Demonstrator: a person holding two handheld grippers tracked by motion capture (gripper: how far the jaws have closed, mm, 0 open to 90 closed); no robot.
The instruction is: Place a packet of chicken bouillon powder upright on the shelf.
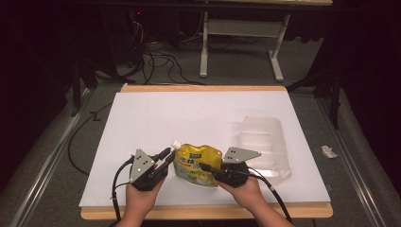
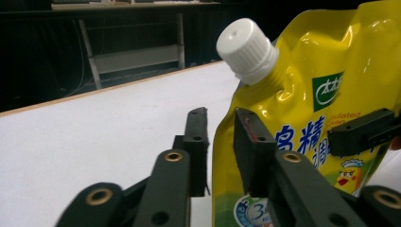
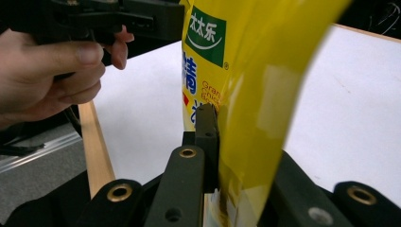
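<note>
The bench (image 1: 142, 123), covered by a white sheet, carries everything here, and the yellow pouch (image 1: 198, 165) near its front edge serves as the landmark. To the right of the pouch and a little behind it lies a clear plastic tray (image 1: 265, 142), untouched; it looks like the place the pouch belongs, though its transparent walls make the compartments hard to read.

The pouch itself is held up off the sheet rather than lying flat, its printed face toward the person. The right tool (image 1: 206, 167) is clenched on the pouch's right side: in the right gripper view the yellow film (image 3: 250, 118) is pinched flat between the two black jaws, which keeps the soft bag steady and upright. This grip appears to be the anchor, taking the weight so that the other hand is free to work.

The left tool (image 1: 166, 156) sits at the pouch's left edge, just below the spout. In the left gripper view its jaws stand apart, released, with the pouch's edge (image 2: 227, 156) beside the right jaw and nothing pressed between the pads. It seems placed to take a fresh hold.

Smallest is the white screw cap (image 2: 247, 49), at the pouch's upper left corner, tilted away from the right tool and sitting on its neck.
</note>
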